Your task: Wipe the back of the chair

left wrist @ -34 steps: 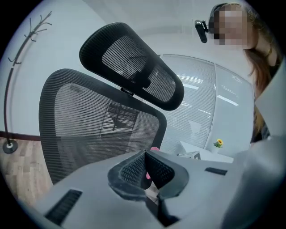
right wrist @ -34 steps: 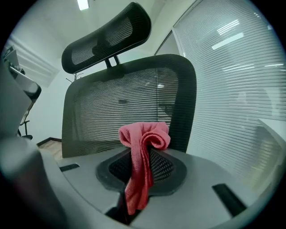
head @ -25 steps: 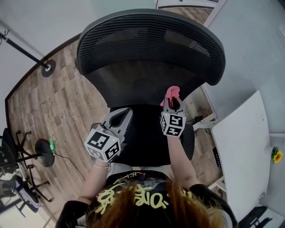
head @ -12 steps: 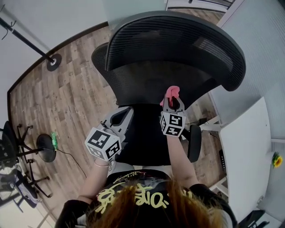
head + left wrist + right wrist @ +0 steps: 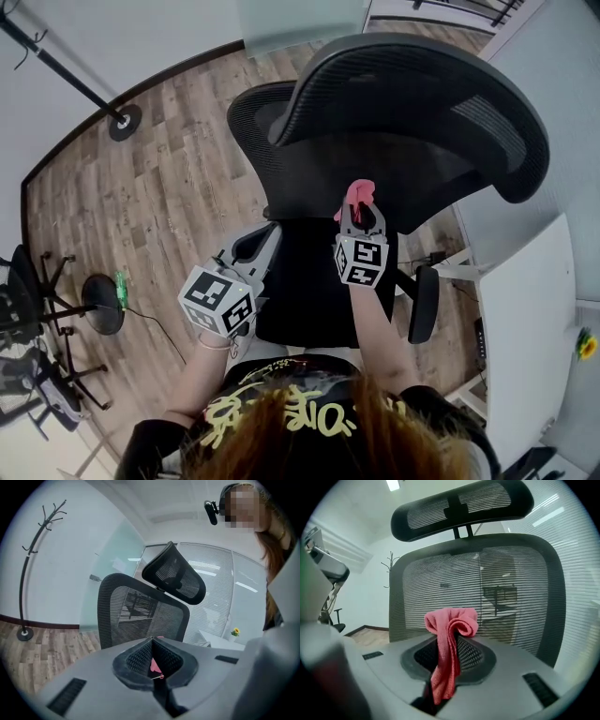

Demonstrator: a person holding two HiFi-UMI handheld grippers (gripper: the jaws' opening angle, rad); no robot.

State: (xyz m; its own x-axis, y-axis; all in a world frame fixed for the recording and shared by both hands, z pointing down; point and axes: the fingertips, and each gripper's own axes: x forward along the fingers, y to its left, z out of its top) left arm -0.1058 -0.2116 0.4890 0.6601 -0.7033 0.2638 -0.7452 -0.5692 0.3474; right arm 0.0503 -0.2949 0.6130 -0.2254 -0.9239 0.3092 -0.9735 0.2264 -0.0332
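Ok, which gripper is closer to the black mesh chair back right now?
Right. The right gripper, jaws shut on the pink cloth, is just before the black mesh chair back; the left gripper is farther back, by the seat's left edge.

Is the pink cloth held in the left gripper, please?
No, the pink cloth is clamped in the jaws of the right gripper, while the left gripper is shut on nothing.
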